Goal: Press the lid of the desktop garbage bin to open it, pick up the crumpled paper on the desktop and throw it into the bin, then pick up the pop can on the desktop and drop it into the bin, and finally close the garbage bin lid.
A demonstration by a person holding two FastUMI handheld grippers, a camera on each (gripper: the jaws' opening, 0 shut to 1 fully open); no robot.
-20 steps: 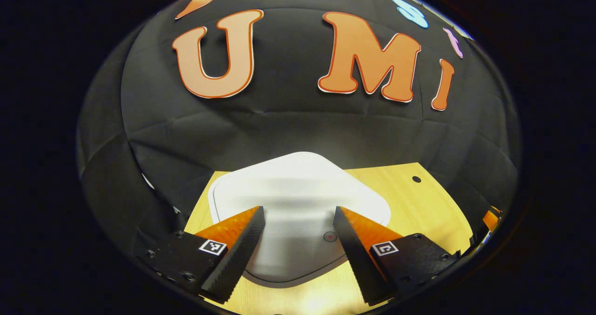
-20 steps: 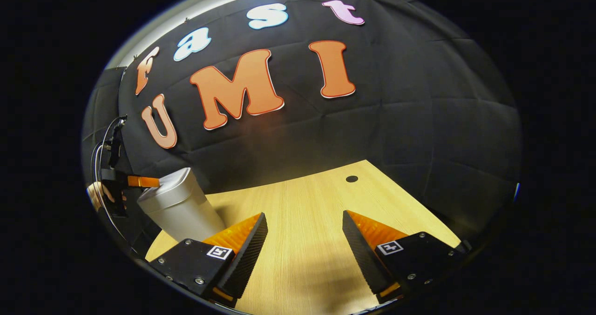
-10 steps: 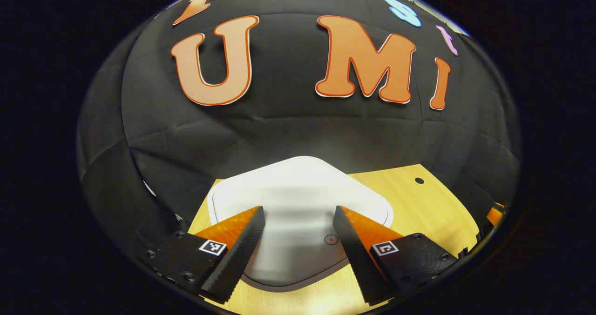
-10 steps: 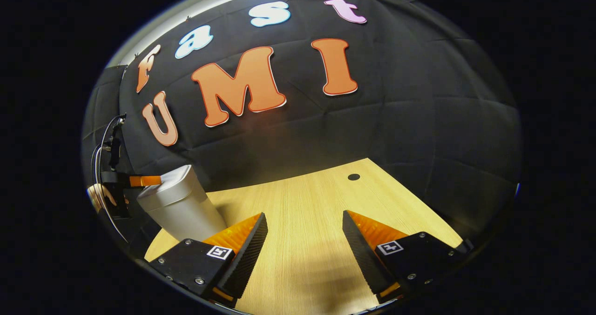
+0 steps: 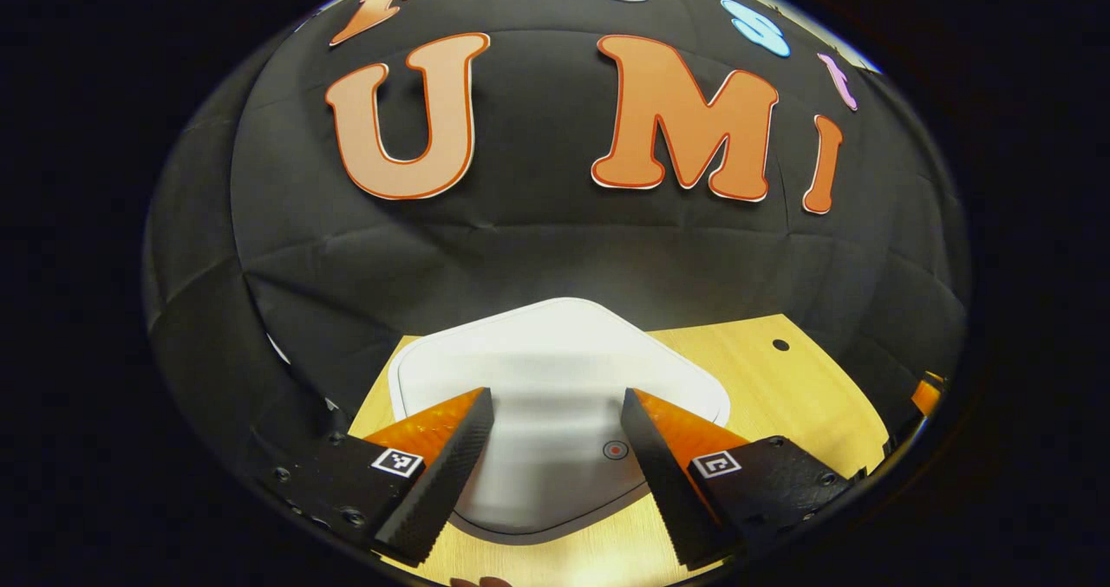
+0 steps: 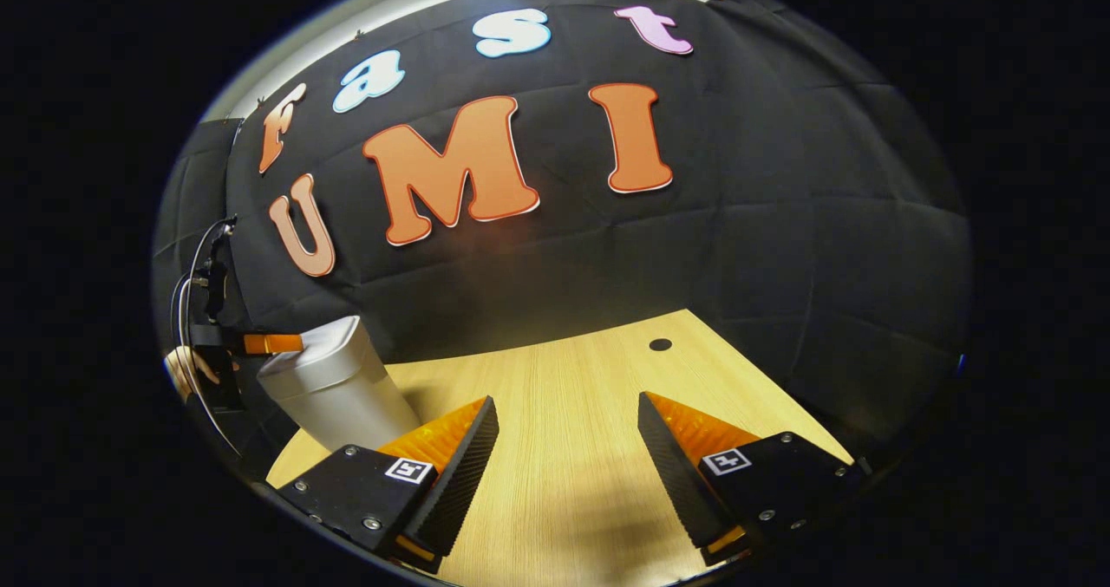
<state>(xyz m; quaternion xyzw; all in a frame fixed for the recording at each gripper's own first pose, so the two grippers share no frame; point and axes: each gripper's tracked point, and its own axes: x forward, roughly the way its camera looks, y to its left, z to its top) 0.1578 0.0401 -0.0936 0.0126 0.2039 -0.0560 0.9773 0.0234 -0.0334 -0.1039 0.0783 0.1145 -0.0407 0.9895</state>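
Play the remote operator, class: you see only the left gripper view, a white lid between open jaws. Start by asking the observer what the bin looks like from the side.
Observer: In the right gripper view the bin is silver, stands upright on the table and narrows downward, with its lid shut.
Operator: Is my left gripper pressing the lid?
Observer: The left gripper sits level with the lid's top at its edge. I cannot tell whether it touches.
Operator: And the right gripper?
Observer: The right gripper has its jaws apart over bare wood, away from the bin.
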